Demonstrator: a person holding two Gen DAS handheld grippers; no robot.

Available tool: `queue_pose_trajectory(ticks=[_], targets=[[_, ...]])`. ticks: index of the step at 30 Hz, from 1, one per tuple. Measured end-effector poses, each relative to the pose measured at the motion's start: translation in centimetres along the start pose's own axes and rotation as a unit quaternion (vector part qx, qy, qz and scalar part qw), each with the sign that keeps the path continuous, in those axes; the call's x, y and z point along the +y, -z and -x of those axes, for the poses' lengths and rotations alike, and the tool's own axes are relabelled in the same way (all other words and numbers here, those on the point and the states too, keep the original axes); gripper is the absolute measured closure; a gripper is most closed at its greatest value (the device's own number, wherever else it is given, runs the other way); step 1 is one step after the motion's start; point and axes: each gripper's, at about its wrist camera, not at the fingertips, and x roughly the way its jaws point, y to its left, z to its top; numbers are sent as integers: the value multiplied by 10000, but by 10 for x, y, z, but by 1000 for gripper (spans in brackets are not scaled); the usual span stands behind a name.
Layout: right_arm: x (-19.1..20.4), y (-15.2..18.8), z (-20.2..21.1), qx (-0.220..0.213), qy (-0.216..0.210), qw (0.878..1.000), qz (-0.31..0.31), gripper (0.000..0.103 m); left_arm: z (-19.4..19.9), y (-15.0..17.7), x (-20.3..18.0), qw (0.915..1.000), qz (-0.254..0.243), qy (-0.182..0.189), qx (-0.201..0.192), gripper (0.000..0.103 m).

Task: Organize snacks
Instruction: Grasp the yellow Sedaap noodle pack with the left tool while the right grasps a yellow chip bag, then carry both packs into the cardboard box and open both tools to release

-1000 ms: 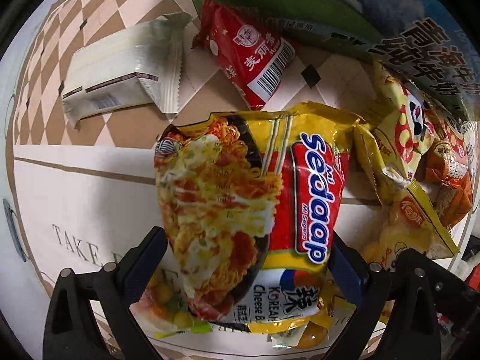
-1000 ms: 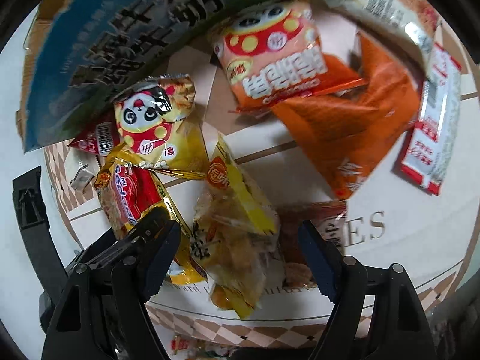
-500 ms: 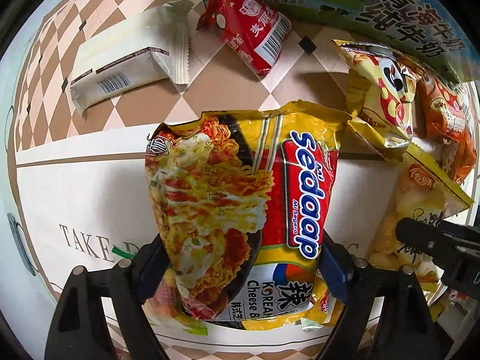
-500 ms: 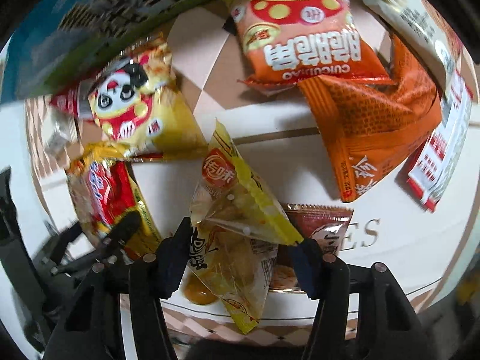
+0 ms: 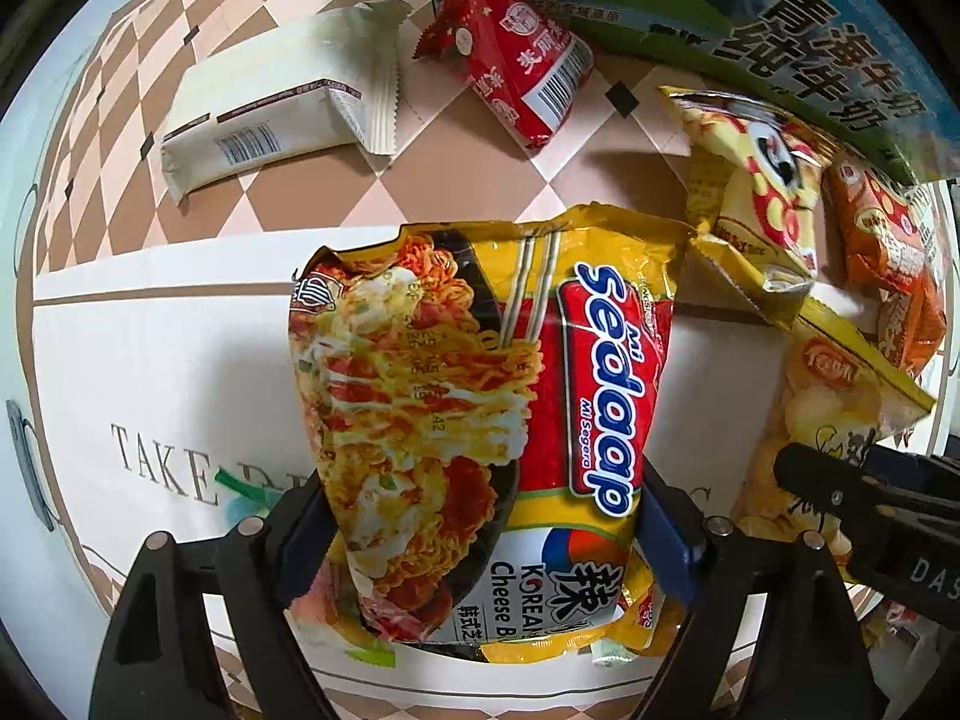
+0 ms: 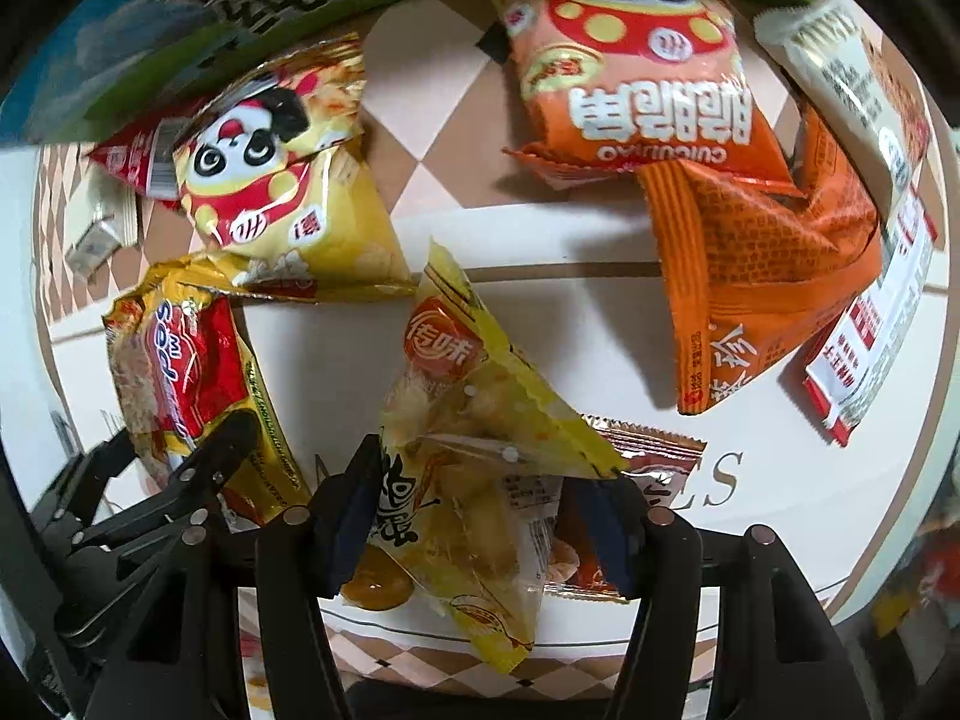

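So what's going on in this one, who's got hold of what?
A person is sorting snack packets on a patterned tablecloth with two handheld grippers. The left gripper has just been closing around the Sedaap noodle packet, its pads against both sides. The right gripper has just been closing on the yellow see-through snack bag. Both packets appear gripped. Other packets lie loose around them beside a milk carton box.

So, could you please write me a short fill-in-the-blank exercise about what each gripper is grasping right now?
1. The left gripper has its jaws on the ____ noodle packet labelled Sedaap.
2. The right gripper has its jaws on a clear-and-yellow snack bag bearing a round ____ logo.
3. The panda bag lies beside a green and blue ____.

Missing words: yellow; red; carton
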Motion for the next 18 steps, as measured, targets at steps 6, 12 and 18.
queue_pose_trajectory(ticks=[6, 12, 18], targets=[[-11, 18, 6, -192, -106, 9997, 59, 52, 23, 15, -2, 9998, 64, -100, -162, 17], [-30, 39, 16, -288, -418, 9986, 118, 54, 57, 40, -10, 9987, 163, -230, -424, 17], [-52, 58, 54, -507, -861, 9948, 179, 54, 97, 53, -19, 9970, 142, -101, -752, 17]])
